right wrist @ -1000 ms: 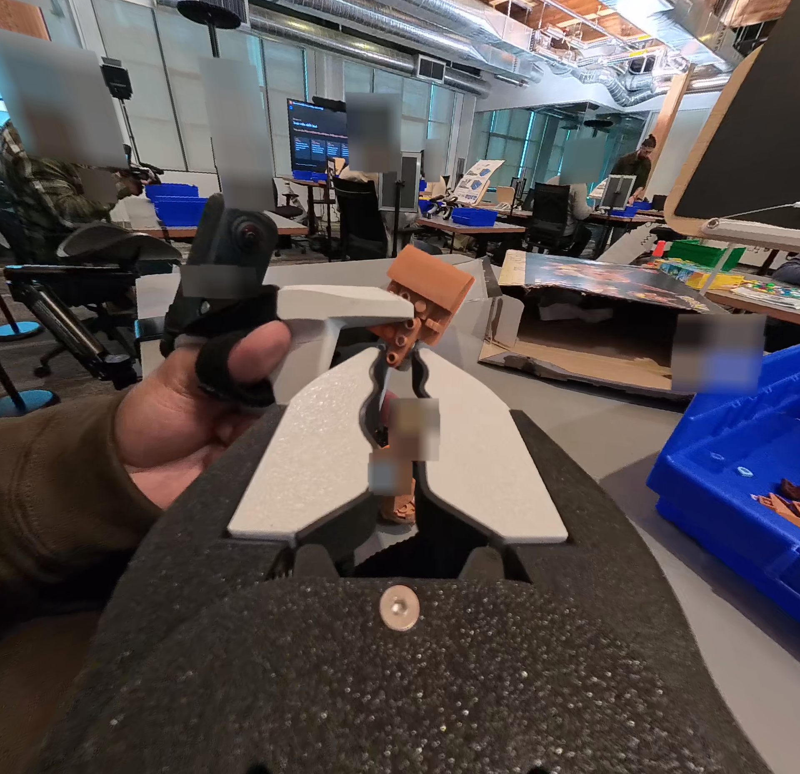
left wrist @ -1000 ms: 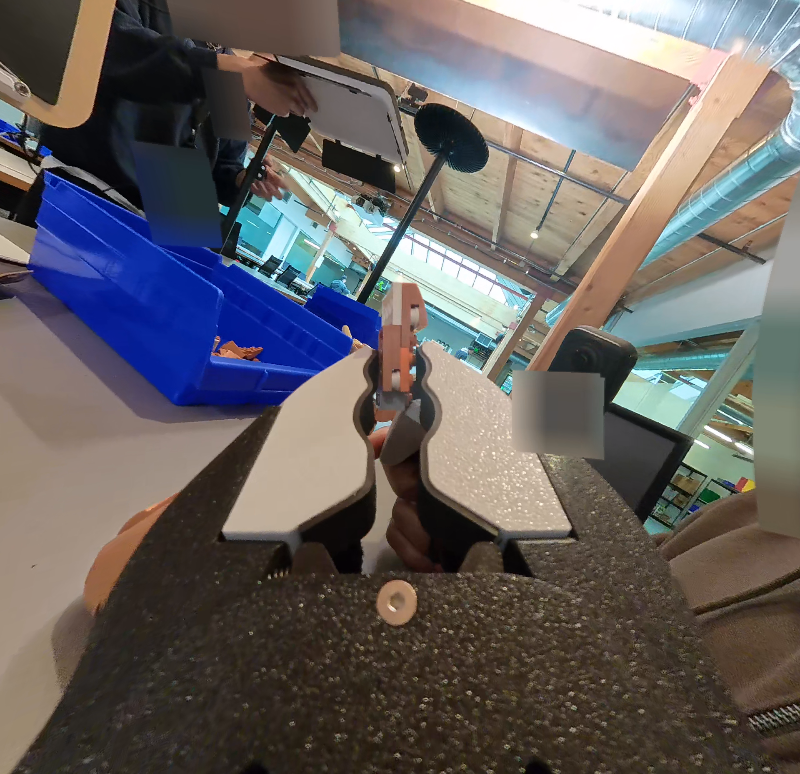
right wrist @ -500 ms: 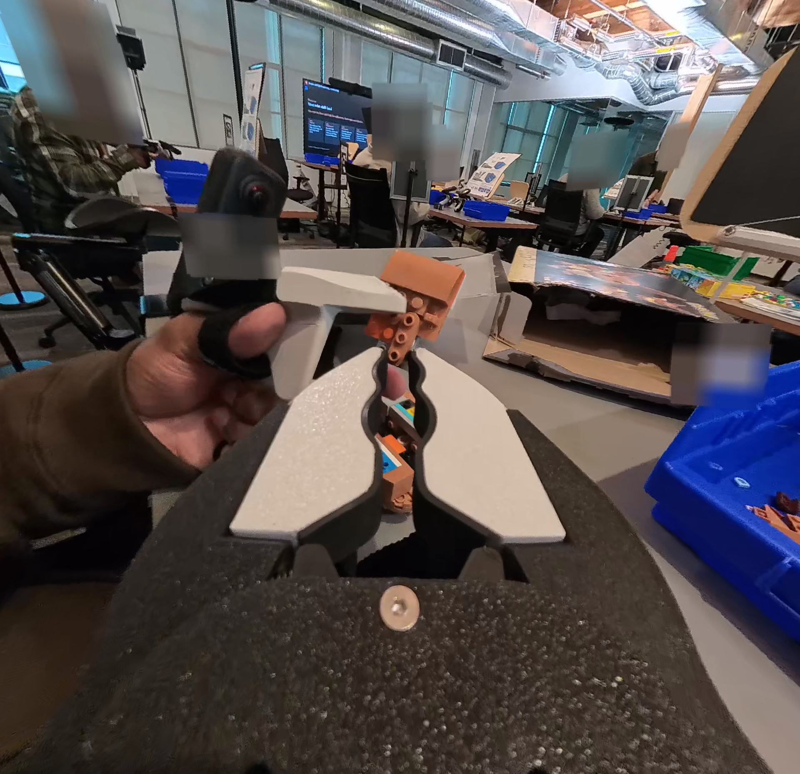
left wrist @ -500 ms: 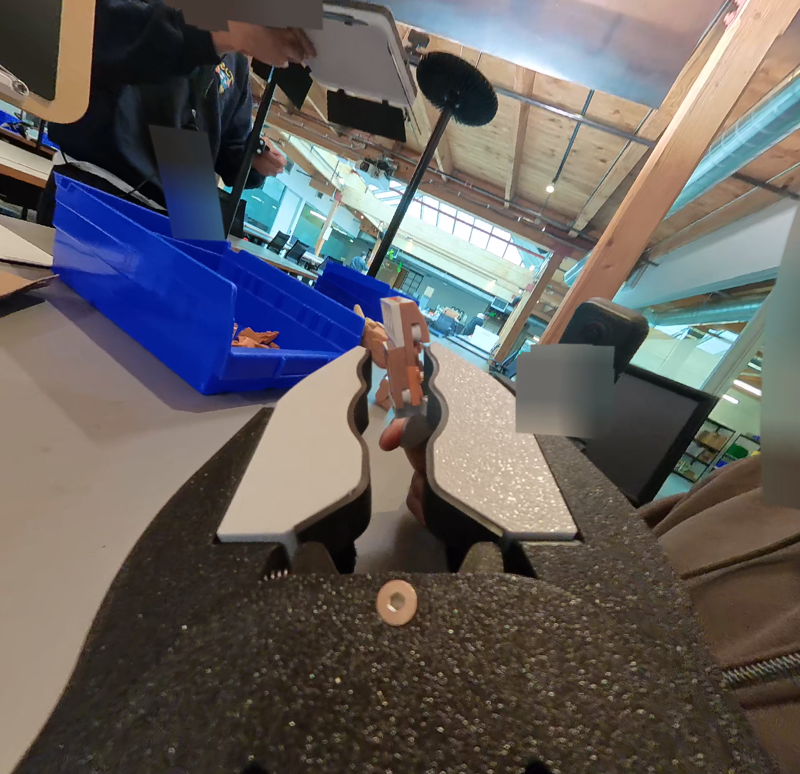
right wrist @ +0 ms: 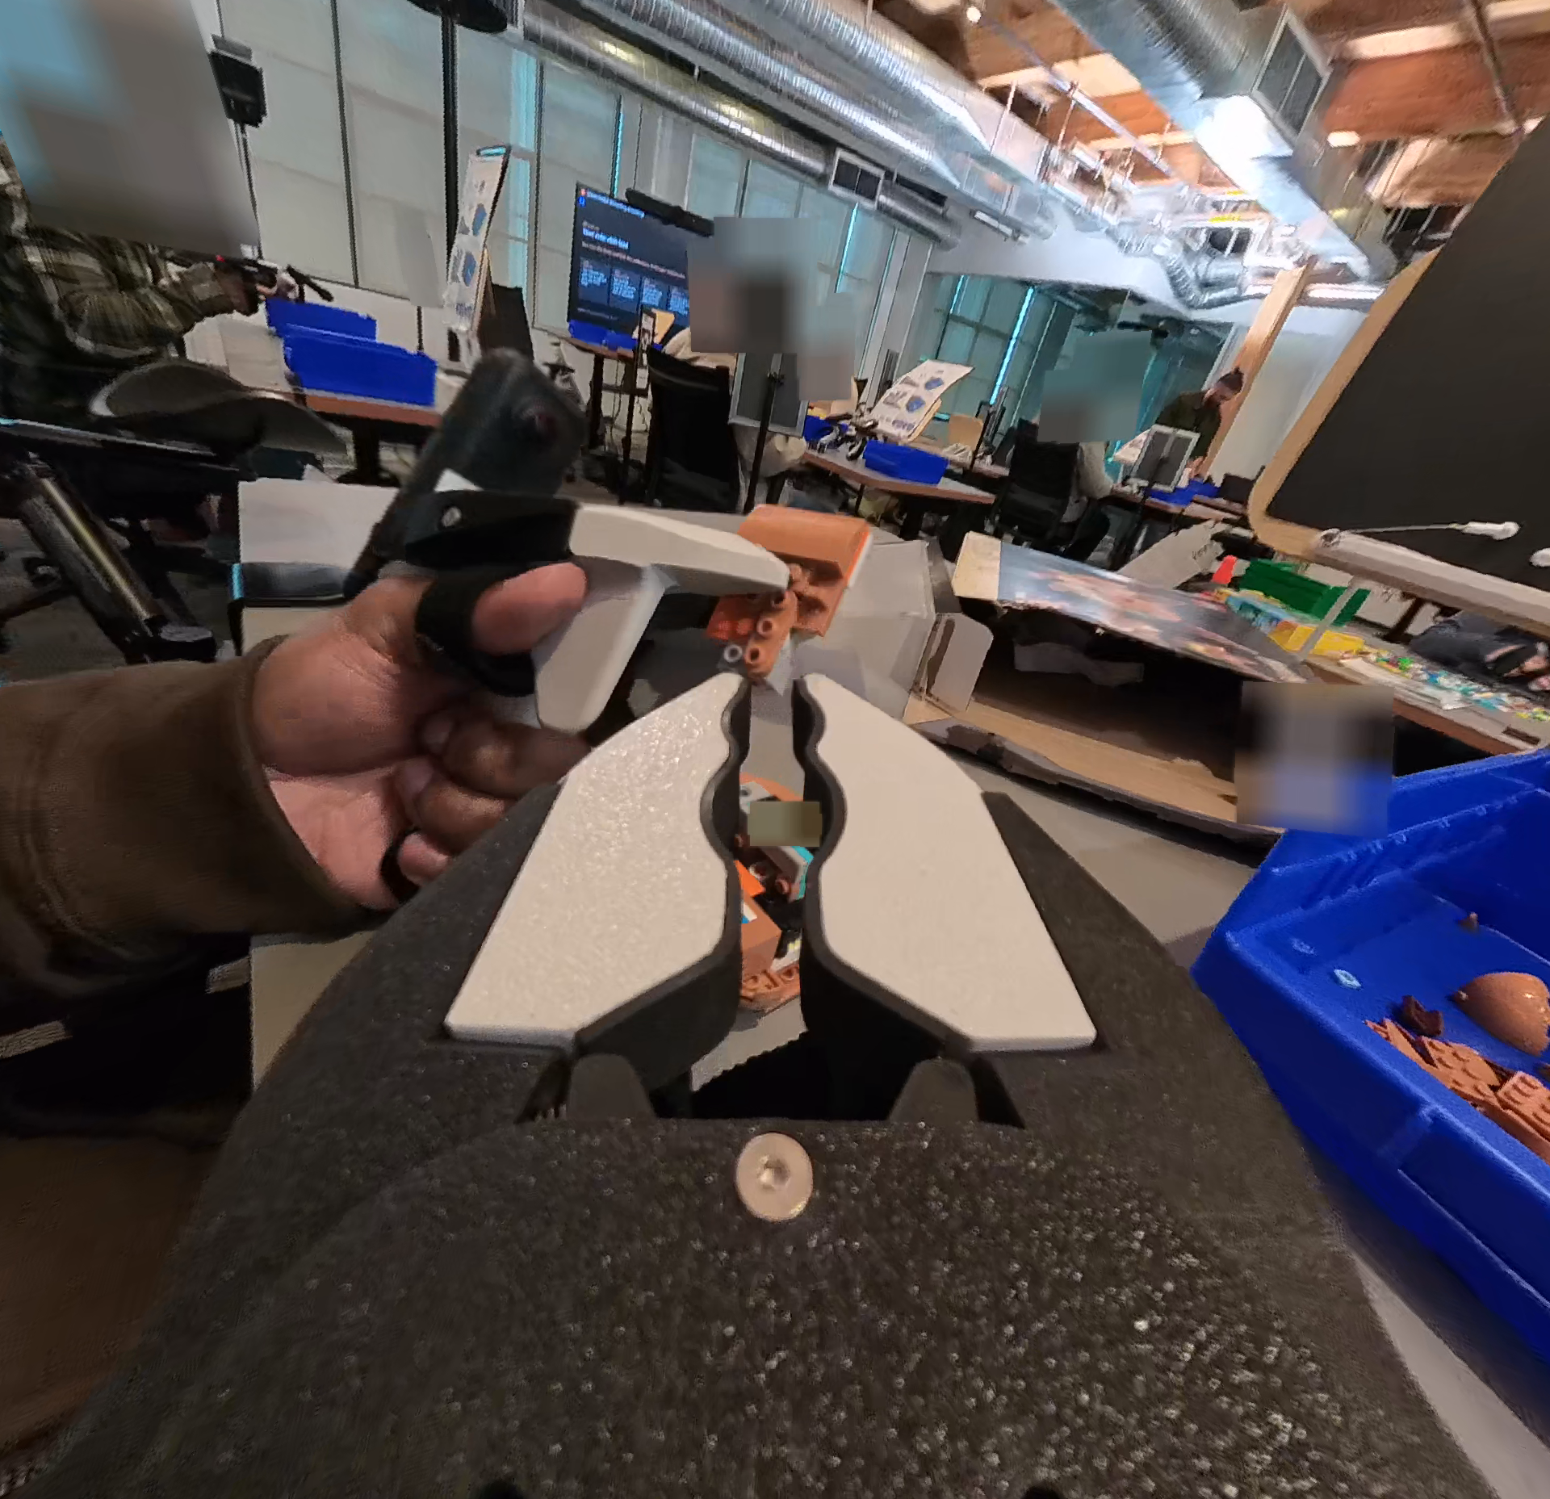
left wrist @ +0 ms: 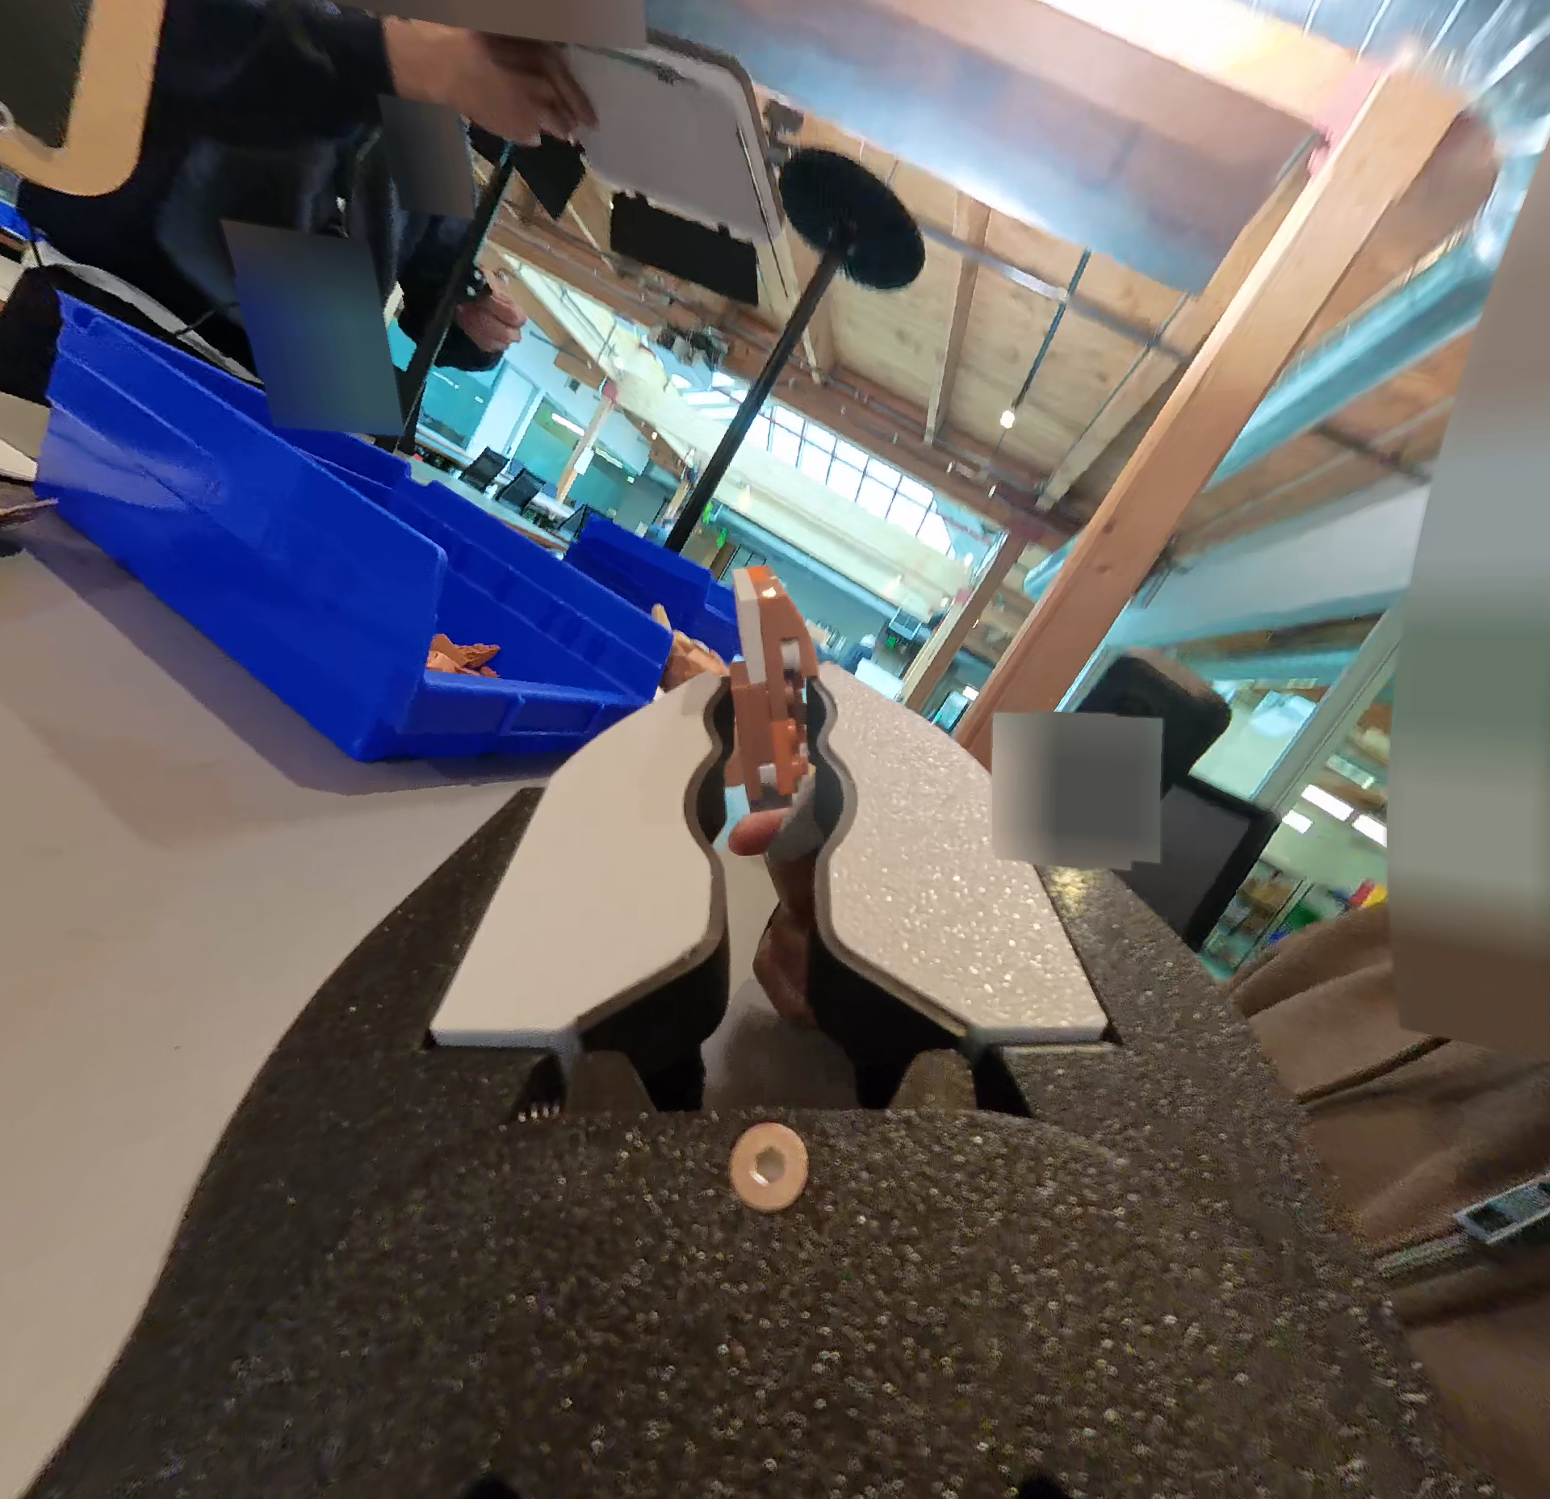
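The left gripper is pinched on a small orange-brown toy-brick assembly with a white edge, held in the air just in front of the near corner of the long blue plastic bin on the grey tabletop. Only the left wrist view shows a standing person in dark clothes behind the bin, holding a grey tablet. Only the right wrist view shows the left hand round its tool, a second, multicoloured brick model lying on the table to the left of the bin, and a flattened cardboard box beyond the bin. That view also looks down on the loose brown pieces in the bin. The right gripper sits directly under the assembly's studded lower end, its jaws drawn close with a slim gap; whether they nip the brick's lowest bit cannot be told. Half a second earlier that studded end sat down in the notch of the right tips; now it rides a little above them, and it also stands taller over the left tips.
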`<act>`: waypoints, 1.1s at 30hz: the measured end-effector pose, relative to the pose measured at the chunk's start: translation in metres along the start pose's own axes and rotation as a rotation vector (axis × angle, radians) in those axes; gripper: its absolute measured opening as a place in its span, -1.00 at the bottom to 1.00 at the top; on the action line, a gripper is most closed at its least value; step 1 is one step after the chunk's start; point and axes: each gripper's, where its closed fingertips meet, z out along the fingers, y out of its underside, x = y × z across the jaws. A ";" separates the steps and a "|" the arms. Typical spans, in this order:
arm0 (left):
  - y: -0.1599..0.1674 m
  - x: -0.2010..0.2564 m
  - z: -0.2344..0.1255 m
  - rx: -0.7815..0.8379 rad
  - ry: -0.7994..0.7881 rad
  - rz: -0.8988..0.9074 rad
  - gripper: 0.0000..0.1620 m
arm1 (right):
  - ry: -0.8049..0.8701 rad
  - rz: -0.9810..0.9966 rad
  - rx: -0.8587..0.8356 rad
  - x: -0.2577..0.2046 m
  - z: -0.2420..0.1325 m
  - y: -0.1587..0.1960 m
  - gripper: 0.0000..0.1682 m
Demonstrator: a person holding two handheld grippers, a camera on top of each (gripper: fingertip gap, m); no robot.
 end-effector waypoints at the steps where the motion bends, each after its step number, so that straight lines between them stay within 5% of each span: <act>1: -0.003 -0.002 -0.002 0.023 0.005 -0.043 -0.80 | 0.013 -0.012 0.007 0.001 -0.001 -0.001 -0.90; 9: 0.001 0.010 0.003 0.083 0.136 -0.258 -0.80 | 0.077 -0.241 -0.034 -0.004 0.001 0.004 -0.87; 19: 0.001 0.012 0.004 0.084 0.152 -0.269 -0.80 | 0.070 -0.176 0.008 0.000 -0.003 -0.003 -0.87; 25: 0.015 0.013 0.006 -0.103 -0.029 0.179 -0.80 | 0.041 0.028 0.115 0.017 -0.016 -0.016 -0.81; 33: 0.029 0.000 0.003 -0.293 -0.289 0.840 -0.80 | -0.102 0.240 0.046 0.010 -0.009 -0.003 -0.66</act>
